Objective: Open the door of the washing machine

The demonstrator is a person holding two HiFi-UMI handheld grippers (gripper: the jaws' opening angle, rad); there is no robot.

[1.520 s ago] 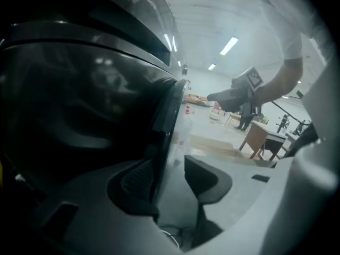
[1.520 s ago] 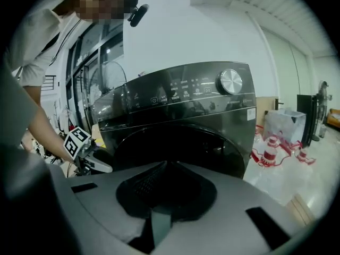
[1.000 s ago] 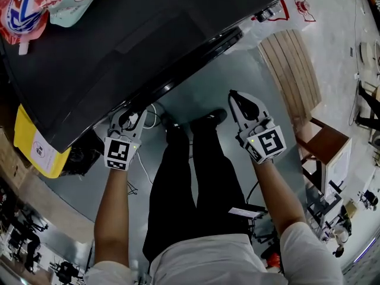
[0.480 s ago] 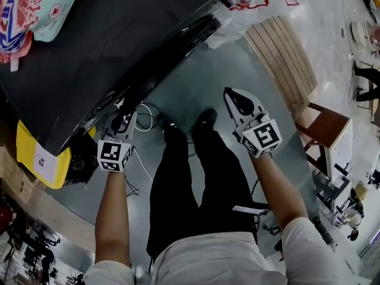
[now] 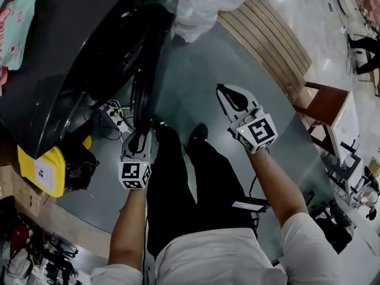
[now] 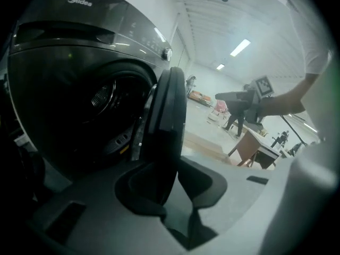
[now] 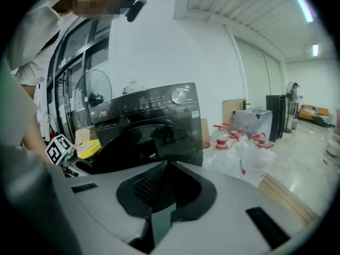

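Note:
The black washing machine (image 5: pixel 59 58) fills the upper left of the head view. Its round door (image 5: pixel 142 82) stands swung out, edge-on to me. My left gripper (image 5: pixel 139 136) is shut on the door's lower rim. In the left gripper view the door's dark rim (image 6: pixel 167 116) runs down between the two fingers, and the open drum mouth (image 6: pixel 114 105) shows beside it. My right gripper (image 5: pixel 222 91) hangs in the air to the right of the door, holding nothing. Its fingers look closed together. The right gripper view faces the machine's front (image 7: pixel 154 126) from a distance.
A slatted wooden board (image 5: pixel 267 34) lies on the floor at the upper right, with a brown wooden stool (image 5: pixel 326 108) beside it. Plastic bags with red print (image 5: pixel 196 5) sit near the machine's corner. A yellow container (image 5: pixel 41 171) and a power strip (image 5: pixel 116 111) lie at the left. My legs (image 5: pixel 178 183) are below.
The door has swung from nearly closed to wide open. My left gripper travelled with its rim, rightward and toward me. My right gripper drifted a little to the left.

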